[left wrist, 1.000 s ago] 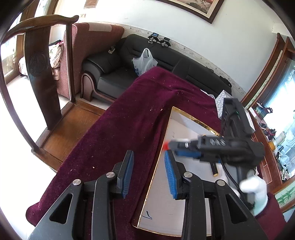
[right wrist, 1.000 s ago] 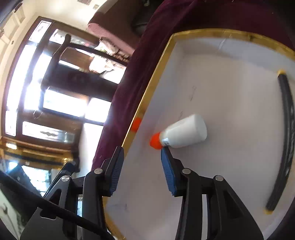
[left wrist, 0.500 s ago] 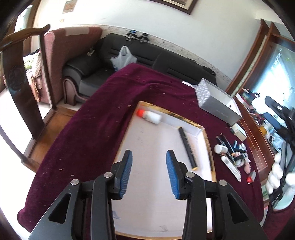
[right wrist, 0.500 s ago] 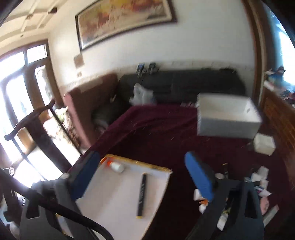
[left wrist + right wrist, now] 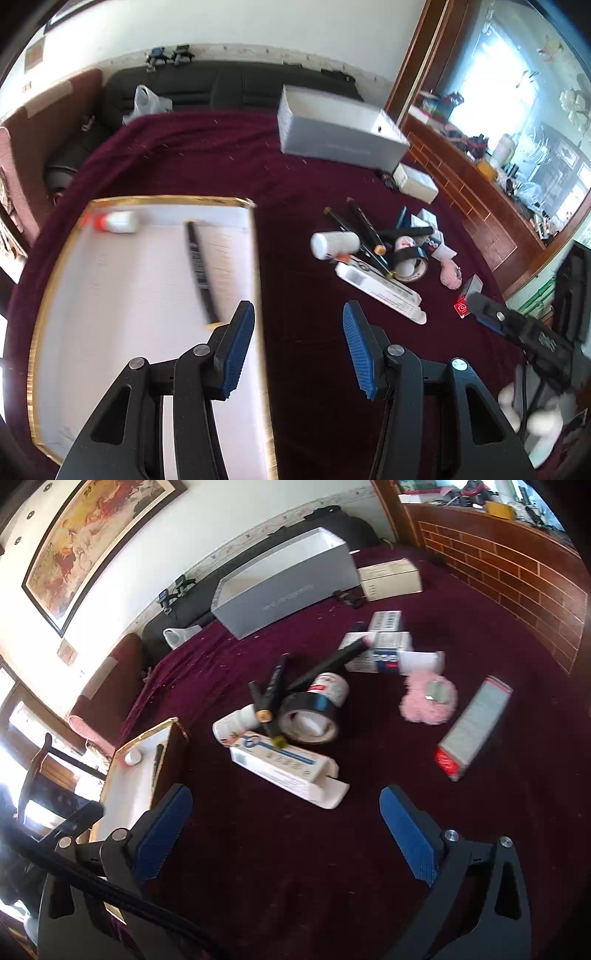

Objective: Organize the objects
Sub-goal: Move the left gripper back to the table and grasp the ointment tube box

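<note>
A white gold-rimmed tray (image 5: 48,295) lies on the maroon cloth and holds a white bottle with an orange cap (image 5: 116,222) and a black pen (image 5: 201,273). It also shows in the right wrist view (image 5: 122,797). A loose pile lies to its right: a white bottle (image 5: 234,725), a black tape roll (image 5: 308,716), black pens (image 5: 273,690), a long white box (image 5: 284,768), a pink puff (image 5: 428,701). My left gripper (image 5: 297,347) is open and empty over the tray's right edge. My right gripper (image 5: 288,830) is wide open and empty, in front of the pile.
A large grey open box (image 5: 284,587) and a small white box (image 5: 389,579) stand at the far side of the table. A flat grey and red packet (image 5: 474,727) lies to the right. A black sofa (image 5: 221,85) and a brick-pattern cabinet (image 5: 517,572) lie beyond.
My right gripper has left the white bottle in the tray, swung right to face the pile and opened wider. My left gripper has turned right and opened wider.
</note>
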The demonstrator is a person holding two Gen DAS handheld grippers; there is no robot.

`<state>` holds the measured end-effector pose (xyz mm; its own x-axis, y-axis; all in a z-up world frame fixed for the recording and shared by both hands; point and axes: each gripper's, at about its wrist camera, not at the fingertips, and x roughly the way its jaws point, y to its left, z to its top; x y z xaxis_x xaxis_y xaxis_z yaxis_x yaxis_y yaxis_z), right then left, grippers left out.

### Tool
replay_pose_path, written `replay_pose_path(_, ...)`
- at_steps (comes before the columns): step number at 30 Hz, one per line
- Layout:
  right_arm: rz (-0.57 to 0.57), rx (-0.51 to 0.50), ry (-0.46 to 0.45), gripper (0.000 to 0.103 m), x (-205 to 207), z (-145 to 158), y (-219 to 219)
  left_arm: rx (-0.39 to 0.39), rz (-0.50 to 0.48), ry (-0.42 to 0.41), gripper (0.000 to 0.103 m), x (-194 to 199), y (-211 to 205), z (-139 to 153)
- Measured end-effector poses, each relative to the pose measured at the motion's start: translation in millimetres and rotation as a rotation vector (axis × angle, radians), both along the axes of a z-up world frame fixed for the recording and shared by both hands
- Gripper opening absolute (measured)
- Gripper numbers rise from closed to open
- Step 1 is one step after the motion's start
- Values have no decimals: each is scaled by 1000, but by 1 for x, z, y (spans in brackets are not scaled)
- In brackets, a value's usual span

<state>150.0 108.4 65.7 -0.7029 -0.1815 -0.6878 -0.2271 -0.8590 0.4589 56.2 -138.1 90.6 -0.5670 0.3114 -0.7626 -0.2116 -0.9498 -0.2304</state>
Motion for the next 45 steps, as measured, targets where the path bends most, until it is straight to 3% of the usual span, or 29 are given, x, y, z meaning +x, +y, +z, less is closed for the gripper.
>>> replay_pose_path(2,-13,-21,14,103,7,4,7,4,2,-26,44,-13,23,-8)
replay_pose_path(5,-34,-41,32,103,15,3,18,-69,24,-50,44,-32,65,-24)
replay_pose_path(10,-61,-38,50,103,27,-4,42,-206,-14,20,44,-37,132,-39)
replay_pose_path(11,-67,-47,53,103,27,-6,46,-244,-23,44,44,-37,144,-39)
replay_pose_path(15,-114,-122,65,103,36,-15,70,-621,-35,200,44,-42,198,-54)
replay_pose_path(16,-120,-136,67,103,38,-16,75,-686,-42,209,45,-43,204,-62)
replay_pose_path(18,-137,-156,70,103,41,-20,82,-787,-54,219,46,-43,208,-79)
replay_pose_path(22,-139,-162,76,103,43,-22,83,-823,-44,206,50,-35,188,-88)
replay_pose_path(26,-115,-156,80,103,40,-20,74,-740,-24,130,50,-24,146,-78)
replay_pose_path(33,-67,-147,84,103,33,-14,54,-283,44,-48,50,-6,56,-54)
replay_pose_path(36,-50,-141,85,103,32,-11,45,-185,60,-92,50,-5,47,-54)
replay_pose_path(39,-33,-137,77,103,30,-11,37,-159,50,-155,50,-11,58,-62)
replay_pose_path(45,-25,-109,87,103,34,-6,33,-47,143,-280,54,5,60,-75)
